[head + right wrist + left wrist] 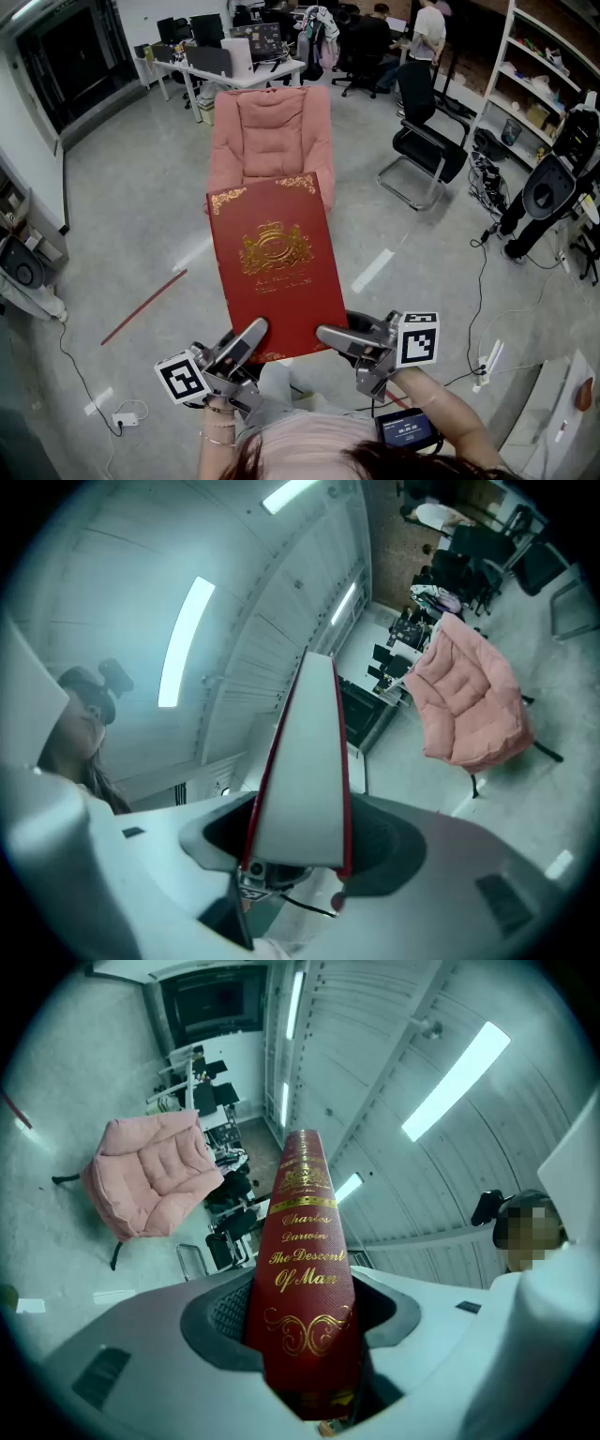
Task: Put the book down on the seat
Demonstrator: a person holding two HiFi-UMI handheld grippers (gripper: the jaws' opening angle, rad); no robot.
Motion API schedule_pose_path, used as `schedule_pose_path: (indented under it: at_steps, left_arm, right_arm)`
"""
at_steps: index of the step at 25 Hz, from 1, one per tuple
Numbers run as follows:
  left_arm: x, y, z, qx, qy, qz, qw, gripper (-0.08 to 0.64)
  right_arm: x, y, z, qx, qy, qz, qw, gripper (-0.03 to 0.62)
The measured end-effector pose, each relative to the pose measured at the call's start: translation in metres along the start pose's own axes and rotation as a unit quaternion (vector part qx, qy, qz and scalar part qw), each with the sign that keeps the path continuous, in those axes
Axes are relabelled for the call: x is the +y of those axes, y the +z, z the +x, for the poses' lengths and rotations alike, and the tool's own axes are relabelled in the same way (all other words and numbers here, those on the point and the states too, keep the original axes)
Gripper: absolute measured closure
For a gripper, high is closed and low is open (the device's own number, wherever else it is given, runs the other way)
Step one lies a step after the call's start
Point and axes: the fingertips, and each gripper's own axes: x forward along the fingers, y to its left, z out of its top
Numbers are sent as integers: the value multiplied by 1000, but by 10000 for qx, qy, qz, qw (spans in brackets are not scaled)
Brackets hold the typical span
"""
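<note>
A large red book [272, 267] with gold ornament on its cover is held flat in the air in front of me. My left gripper [246, 339] is shut on its near left corner, over the gold-lettered spine [305, 1269]. My right gripper [330, 336] is shut on the near right corner, over the white page edge [302, 780]. The pink padded armchair [272, 136] stands on the floor beyond the book, which hides the front of its seat. In the left gripper view the armchair [150, 1180] appears to the left, in the right gripper view the armchair [469, 705] to the right.
A black office chair [427, 141] stands right of the armchair. Desks with monitors [225, 56] and seated people lie behind it. Shelving [548, 84] and black equipment [544, 202] line the right side. A red strip [145, 305] and cables lie on the grey floor.
</note>
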Motion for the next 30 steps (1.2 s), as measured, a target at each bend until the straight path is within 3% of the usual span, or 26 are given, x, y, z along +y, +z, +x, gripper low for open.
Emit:
schedule_pose_path:
  at_steps: [14,30]
  left_arm:
    - [26,31,21,291,-22,-196,9994,307]
    - [80,106,33,489,11,-663,9966,307]
  right_arm:
    - [-26,21,22,-262,-169,180,9994,301]
    - [-70,53,96,-251,-497,390,9977,301]
